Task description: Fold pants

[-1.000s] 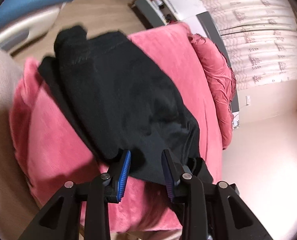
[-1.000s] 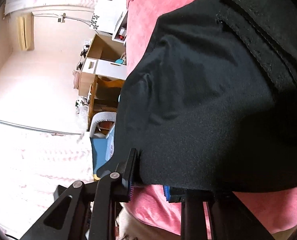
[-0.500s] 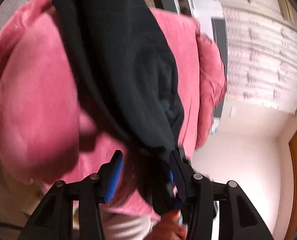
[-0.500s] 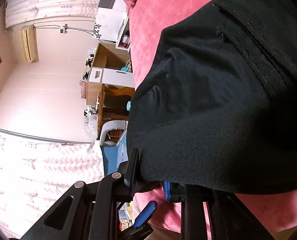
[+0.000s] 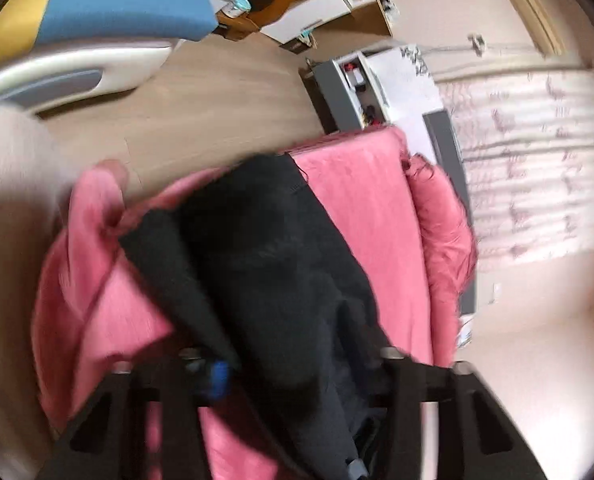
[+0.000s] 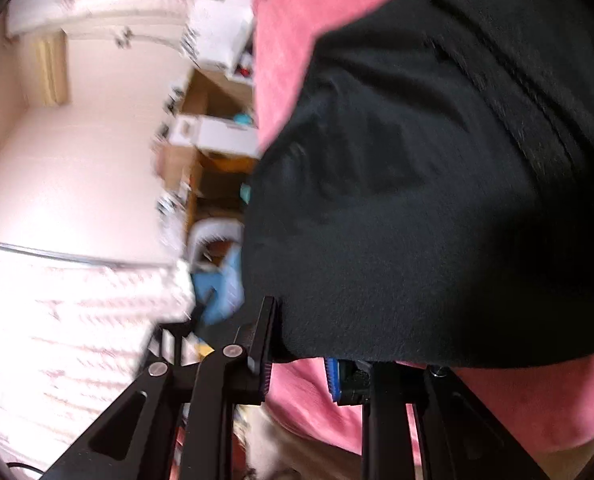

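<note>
Black pants (image 5: pixel 281 264) lie bunched on a pink blanket (image 5: pixel 361 200). In the left wrist view my left gripper (image 5: pixel 305 364) sits at their near end. Its jaws are closing with a thick fold of the cloth between them. The cloth covers the right pad, and blur hides whether the pads press. In the right wrist view the pants (image 6: pixel 437 220) fill the upper right over the blanket (image 6: pixel 297 40). My right gripper (image 6: pixel 299 336) has their near hem between its fingertips, and its jaws are opening slightly.
Beyond the blanket's far edge are wooden floor (image 5: pixel 217 100), a blue-topped piece of furniture (image 5: pixel 117 4) and a grey shelf unit (image 5: pixel 337 92). A pink pillow (image 5: pixel 445 220) lies along the blanket's right side. Patterned curtains (image 5: pixel 537 160) hang behind.
The left gripper's jaws spread wider, and it swung from the hem's edge to straddle a thicker fold of the pants. The right gripper barely moved and has kept the hem between its fingers.
</note>
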`<state>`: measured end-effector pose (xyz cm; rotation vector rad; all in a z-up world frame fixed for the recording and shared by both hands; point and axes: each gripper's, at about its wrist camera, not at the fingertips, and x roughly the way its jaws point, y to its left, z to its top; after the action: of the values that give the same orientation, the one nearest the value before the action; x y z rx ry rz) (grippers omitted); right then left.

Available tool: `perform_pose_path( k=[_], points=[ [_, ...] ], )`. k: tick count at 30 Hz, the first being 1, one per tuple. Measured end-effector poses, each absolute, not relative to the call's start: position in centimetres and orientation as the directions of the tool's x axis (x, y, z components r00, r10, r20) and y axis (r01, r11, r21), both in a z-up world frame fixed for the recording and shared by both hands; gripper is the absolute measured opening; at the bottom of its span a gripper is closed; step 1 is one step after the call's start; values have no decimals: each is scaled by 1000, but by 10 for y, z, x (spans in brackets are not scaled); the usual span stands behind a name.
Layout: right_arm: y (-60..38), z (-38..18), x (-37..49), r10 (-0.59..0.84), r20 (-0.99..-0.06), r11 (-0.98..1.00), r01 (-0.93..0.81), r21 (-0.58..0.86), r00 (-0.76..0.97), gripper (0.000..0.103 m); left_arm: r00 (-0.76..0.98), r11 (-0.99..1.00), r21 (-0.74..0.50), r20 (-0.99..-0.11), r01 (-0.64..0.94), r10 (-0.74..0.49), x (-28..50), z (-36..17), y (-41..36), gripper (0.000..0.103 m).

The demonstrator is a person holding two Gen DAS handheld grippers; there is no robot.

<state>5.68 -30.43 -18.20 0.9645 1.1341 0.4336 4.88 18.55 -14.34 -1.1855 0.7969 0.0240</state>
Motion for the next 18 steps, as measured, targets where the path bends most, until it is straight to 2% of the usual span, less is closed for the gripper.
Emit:
perform_pose_path(
  k=[3,5,6,8,12,15,18],
  points=[
    [-310,-186,52,714,-609,594,162,788,346,40,732,390,-827,-549,-406,-403,52,-147,196,18],
    [-318,-180,48,719,-613,607,134,784,328,44,740,402,-832,-536,-382,-406,50,-145,197,16],
    [-322,-174,46,708,-642,644,107,758,294,47,743,419,-830,-534,-369,-403,50,-140,197,15],
    [-330,-153,39,642,-714,740,15,672,280,47,755,457,-826,-522,-330,-397,52,-132,192,15],
    [-344,-109,28,515,-772,853,-135,504,374,47,785,532,-813,-483,-237,-389,51,-109,182,14],
    [-359,-92,33,367,-765,926,-131,354,528,35,806,589,-794,-442,-148,-394,53,-83,168,14],
    [-370,-97,49,260,-757,959,-68,276,599,25,817,639,-769,-383,-24,-430,56,-53,146,14]
  ],
)
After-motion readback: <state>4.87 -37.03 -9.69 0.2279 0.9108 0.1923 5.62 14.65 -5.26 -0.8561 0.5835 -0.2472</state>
